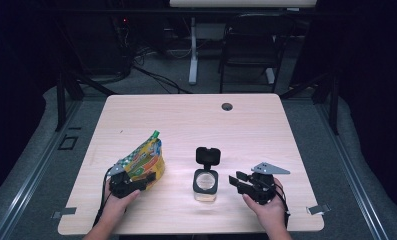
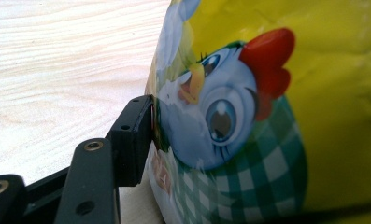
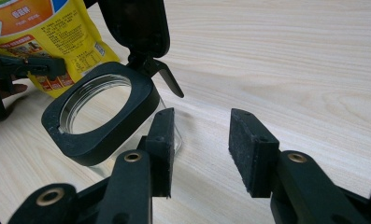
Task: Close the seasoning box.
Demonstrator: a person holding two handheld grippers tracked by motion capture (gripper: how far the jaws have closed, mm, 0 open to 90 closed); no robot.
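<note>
On the left of the worktop, near its front edge, my left gripper (image 1: 136, 183) sits at the snack bag (image 1: 145, 159). The bag is a glossy yellow pouch with a green top corner, tilted toward the middle of the worktop; up close it carries a cartoon chicken with a red comb, big blue eyes and a green-checked body. One jaw lies right against the bag's edge in the left gripper view, with the bag between the jaws, but I cannot tell whether the pads press on it.

In the middle, close to the front edge, stands the clear jar (image 1: 205, 184), square with a black collar round its mouth, its black hinged lid (image 1: 208, 156) flipped up behind it. I see wood grain through the glass.

To the right, my right gripper (image 1: 238, 180) points at the jar with jaws apart and nothing between them. In the right gripper view one pad (image 3: 161, 144) stands just beside the jar's wall.
</note>
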